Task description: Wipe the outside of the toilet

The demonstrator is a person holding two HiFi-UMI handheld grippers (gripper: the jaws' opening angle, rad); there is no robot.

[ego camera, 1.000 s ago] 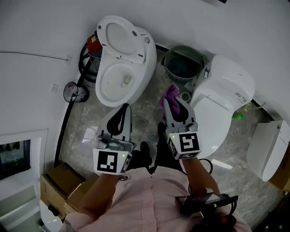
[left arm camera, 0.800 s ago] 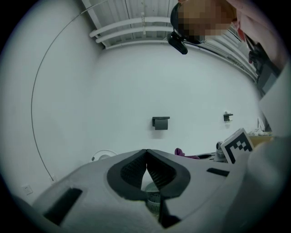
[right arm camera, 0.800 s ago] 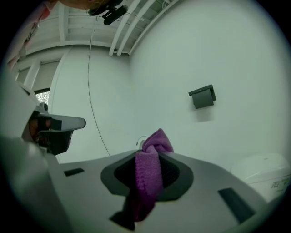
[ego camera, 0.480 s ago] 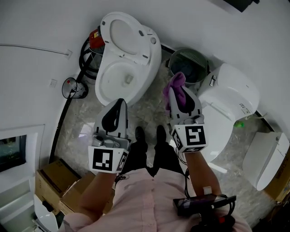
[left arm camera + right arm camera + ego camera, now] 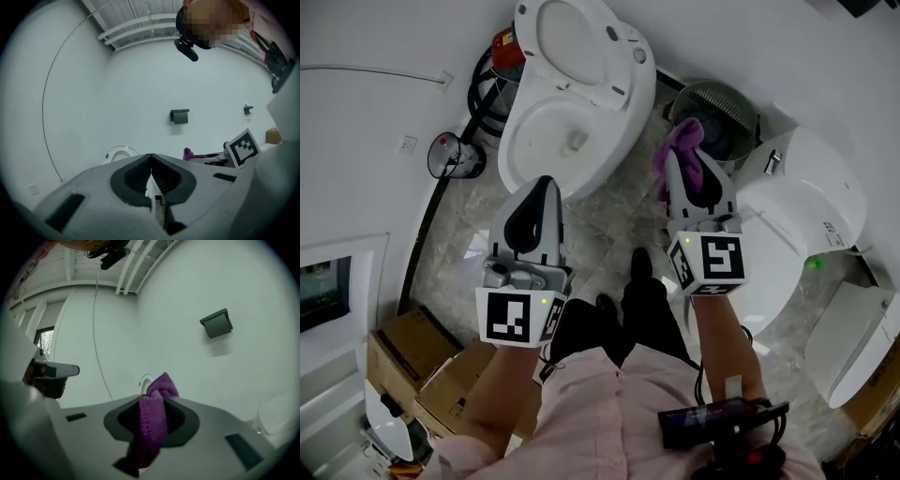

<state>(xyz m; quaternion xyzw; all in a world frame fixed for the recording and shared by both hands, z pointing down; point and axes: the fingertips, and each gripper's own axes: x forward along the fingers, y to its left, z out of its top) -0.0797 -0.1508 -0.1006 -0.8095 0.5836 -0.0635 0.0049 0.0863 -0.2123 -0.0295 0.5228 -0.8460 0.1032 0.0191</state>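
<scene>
Looking down past my pink shirt (image 5: 609, 412) and the black device (image 5: 722, 417) at my waist, I held both grippers out over the marble floor (image 5: 459, 253). My left gripper (image 5: 546, 183) was nearer the left wall; its jaws were pressed together with nothing between them (image 5: 151, 158). My right gripper (image 5: 680, 155) was clamped on the purple cloth (image 5: 689, 150), which ran lengthwise along the jaws, its bunched end sticking out past the tips toward the far wall and its other end hanging back behind the pads (image 5: 152, 423). My dark shoes (image 5: 642, 264) stood between the two grippers.

Cardboard boxes (image 5: 422, 366) sat at the near left. Beyond my left gripper stood the open toilet (image 5: 572, 103). Its long axis ran near to far, leaning slightly right at the far end, with the bowl's front toward me and the raised lid against the far wall. Right of my right gripper was a second toilet with its lid down (image 5: 797, 225), front pointing near-left, back end far-right. The cloth was above the floor between the two toilets, touching neither. A green bin (image 5: 722, 112) stood at the far wall between them, just beyond the cloth.
</scene>
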